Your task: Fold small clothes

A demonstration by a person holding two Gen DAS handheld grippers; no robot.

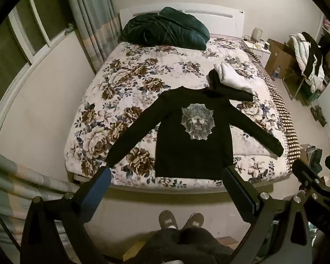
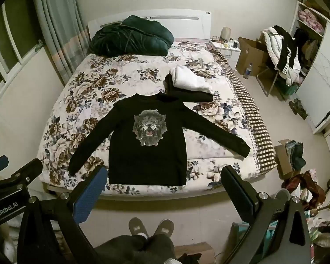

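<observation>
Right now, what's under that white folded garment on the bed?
A black folded garment lies under the white garment, sticking out along its near edge. The floral bedspread beneath both is covered there.

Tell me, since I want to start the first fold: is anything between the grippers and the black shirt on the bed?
Nothing visible. The black lion-print shirt lies flat and uncovered; the left gripper and right gripper hang open above the bed's near edge. The stacked clothes lie beyond its collar.

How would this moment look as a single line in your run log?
phase: before first fold | black shirt: spread flat on bed | left gripper: open, empty | right gripper: open, empty
</observation>
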